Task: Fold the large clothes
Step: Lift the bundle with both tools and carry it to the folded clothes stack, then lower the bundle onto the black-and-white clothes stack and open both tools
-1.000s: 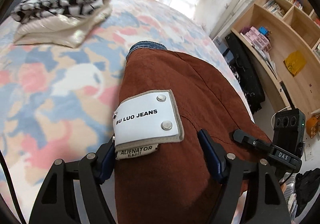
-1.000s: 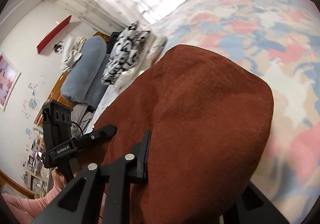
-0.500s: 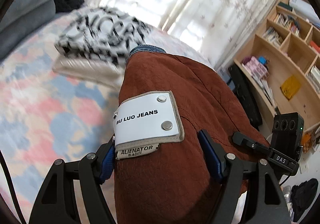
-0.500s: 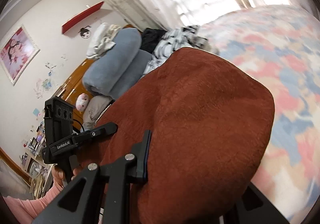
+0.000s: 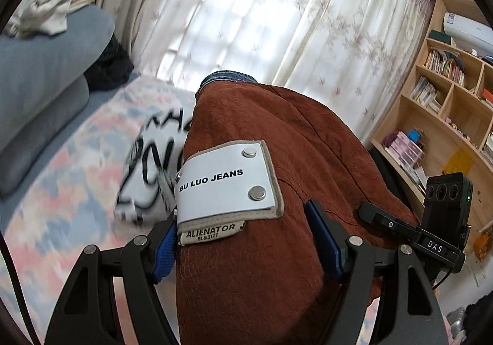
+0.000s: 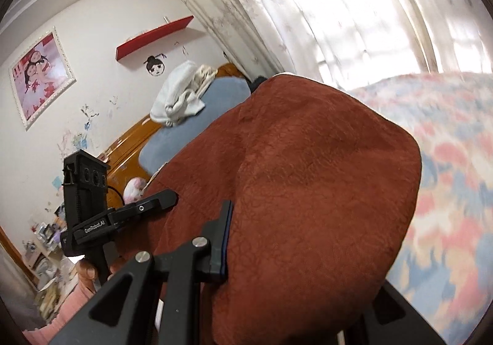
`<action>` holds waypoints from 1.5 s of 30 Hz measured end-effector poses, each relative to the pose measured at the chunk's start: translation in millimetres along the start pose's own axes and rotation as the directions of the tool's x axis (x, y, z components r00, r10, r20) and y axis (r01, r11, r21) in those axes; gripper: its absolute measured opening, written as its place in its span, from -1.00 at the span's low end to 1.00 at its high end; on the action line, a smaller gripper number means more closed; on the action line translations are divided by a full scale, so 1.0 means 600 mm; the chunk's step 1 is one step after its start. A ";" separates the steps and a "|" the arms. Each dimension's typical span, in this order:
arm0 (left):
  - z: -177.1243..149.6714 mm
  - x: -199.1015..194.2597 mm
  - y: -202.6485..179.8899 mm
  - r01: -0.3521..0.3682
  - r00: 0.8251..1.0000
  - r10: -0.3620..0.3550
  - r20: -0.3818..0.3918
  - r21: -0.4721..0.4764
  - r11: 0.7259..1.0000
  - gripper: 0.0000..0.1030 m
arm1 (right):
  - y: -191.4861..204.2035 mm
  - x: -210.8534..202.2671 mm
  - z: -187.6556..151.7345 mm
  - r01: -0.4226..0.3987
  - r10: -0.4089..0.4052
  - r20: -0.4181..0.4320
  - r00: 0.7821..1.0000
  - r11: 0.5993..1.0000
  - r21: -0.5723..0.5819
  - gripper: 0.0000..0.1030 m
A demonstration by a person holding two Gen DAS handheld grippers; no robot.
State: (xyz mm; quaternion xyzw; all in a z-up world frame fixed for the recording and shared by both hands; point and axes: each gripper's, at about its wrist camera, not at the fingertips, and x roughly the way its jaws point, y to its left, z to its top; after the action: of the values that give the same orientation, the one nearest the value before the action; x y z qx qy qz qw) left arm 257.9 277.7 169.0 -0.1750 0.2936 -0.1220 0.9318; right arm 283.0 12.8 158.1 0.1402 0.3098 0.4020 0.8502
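Left of the jaws, a blurred black-and-white patterned cloth (image 5: 151,178) lies on the pastel bedspread (image 5: 61,184). Farther left sit grey-blue bolsters (image 5: 43,80) topped with white cloths (image 5: 55,6). Sheer curtains (image 5: 277,15) hang ahead; a wooden bookshelf (image 5: 443,117) stands right.

In the right wrist view, a framed picture (image 6: 40,74) and red shelf (image 6: 154,37) hang left of the jaws.

Black left gripper (image 5: 246,240), blue pads (image 5: 323,238), silver screws, pink sleeve (image 6: 66,311).

Left gripper (image 5: 246,240) fingers (image 5: 323,240) clamp rust-brown jeans (image 5: 277,144) above bedspread (image 5: 61,191).

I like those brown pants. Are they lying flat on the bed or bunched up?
Bunched up: the brown pants bulge between the left gripper fingers, off the bed.
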 end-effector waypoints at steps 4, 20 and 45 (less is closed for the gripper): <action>0.066 0.046 0.033 -0.005 0.999 0.005 0.033 0.010 1.000 0.43 | -0.009 0.057 0.055 0.020 -0.020 0.024 1.000 0.999 -0.030 -0.64; 0.129 0.329 0.216 -0.032 1.000 0.031 -0.005 -0.101 0.994 0.44 | -0.147 0.301 0.133 0.156 -0.155 0.014 0.988 0.988 -0.008 -0.64; 0.103 0.317 0.230 -0.277 0.961 0.278 0.012 -0.039 0.960 0.53 | -0.218 0.279 0.118 0.355 -0.354 -0.033 0.935 0.934 0.045 0.05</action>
State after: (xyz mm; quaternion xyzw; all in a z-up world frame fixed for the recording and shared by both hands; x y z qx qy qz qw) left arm 462.9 355.9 65.6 -0.1506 0.3094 0.0169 0.9388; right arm 487.7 59.1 79.3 0.0986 0.3506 0.2358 0.9010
